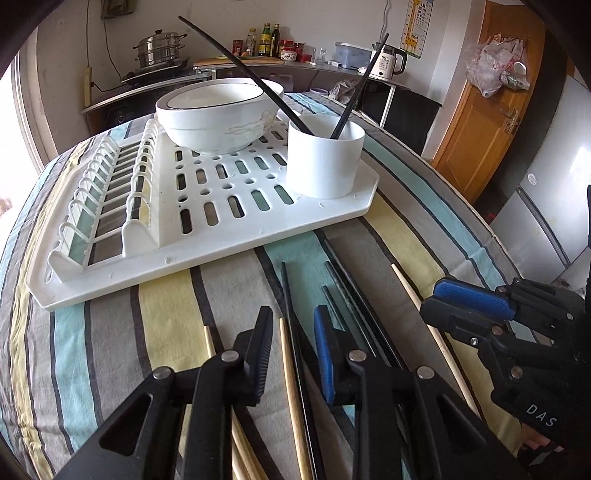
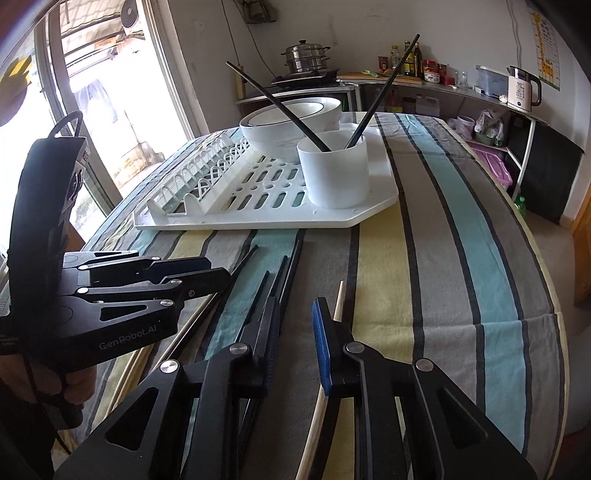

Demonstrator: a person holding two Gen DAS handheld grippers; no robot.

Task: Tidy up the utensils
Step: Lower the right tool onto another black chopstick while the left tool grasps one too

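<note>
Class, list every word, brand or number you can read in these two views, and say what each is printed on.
"GenRobot.AI": on the left gripper body, seen from the right wrist.
"DAS": on the right gripper body, cut off at the frame edge.
"55": on the white kettle, small, so uncertain.
Giraffe wall chart: print too small to read.
Bottle labels: blurred.

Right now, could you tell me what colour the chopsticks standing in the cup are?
Black, both chopsticks; clearest in the right wrist view.
</note>
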